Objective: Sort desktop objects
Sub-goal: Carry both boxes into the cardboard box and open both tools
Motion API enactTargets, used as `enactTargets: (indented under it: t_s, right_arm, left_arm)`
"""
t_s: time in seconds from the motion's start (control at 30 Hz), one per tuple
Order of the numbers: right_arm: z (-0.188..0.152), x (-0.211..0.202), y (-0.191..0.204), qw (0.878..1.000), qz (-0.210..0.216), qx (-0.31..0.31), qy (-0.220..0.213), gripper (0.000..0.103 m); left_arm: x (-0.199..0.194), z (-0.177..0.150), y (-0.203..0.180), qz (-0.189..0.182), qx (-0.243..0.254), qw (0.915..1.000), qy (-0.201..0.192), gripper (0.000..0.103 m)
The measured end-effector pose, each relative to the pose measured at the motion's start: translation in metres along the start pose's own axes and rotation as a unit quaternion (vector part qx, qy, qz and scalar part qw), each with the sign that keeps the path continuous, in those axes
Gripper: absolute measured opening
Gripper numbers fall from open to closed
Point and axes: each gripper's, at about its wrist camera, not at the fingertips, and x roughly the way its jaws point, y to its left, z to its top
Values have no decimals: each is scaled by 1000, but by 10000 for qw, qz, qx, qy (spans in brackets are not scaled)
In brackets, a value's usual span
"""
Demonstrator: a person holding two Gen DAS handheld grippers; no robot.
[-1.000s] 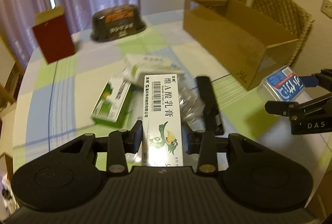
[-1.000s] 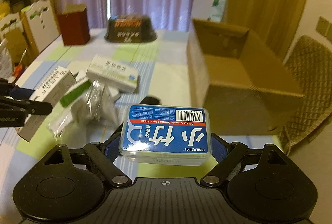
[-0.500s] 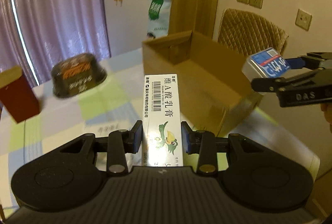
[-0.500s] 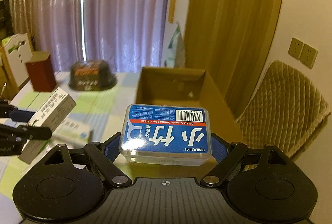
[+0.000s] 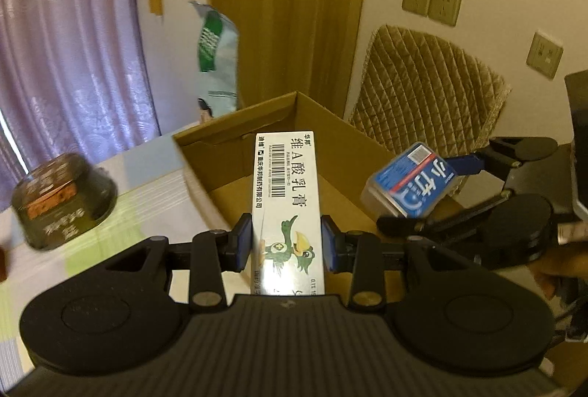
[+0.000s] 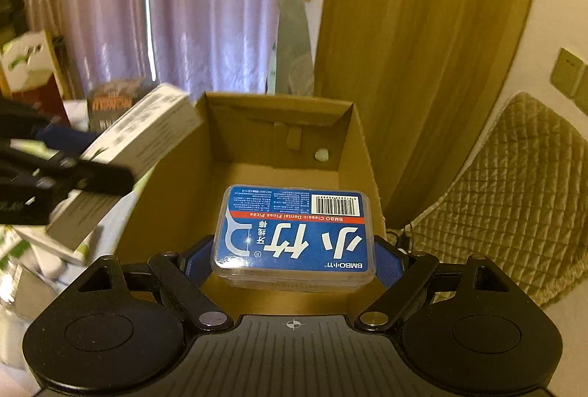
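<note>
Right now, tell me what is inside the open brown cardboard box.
The open brown cardboard box looks nearly bare: a small pale lump by the far wall. The blue floss-pick case in the right gripper hides the near floor.

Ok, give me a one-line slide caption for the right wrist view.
Right hand-held gripper holds a blue dental floss pick case above the open cardboard box, as the left hand-held gripper brings an ointment carton.
</note>
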Motion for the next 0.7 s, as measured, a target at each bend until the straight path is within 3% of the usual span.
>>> enactTargets:
  t_s: [0.37, 0.7]
  right_arm:
    - [-13, 43, -3, 9970, 176, -338, 674, 86]
    - [-19, 70, -5, 9929, 254, -538, 1028, 86]
  left_arm:
    - [74, 7, -2, 0, 268, 9980, 572, 33]
    - [105, 6, -3, -89, 426, 9958, 801, 33]
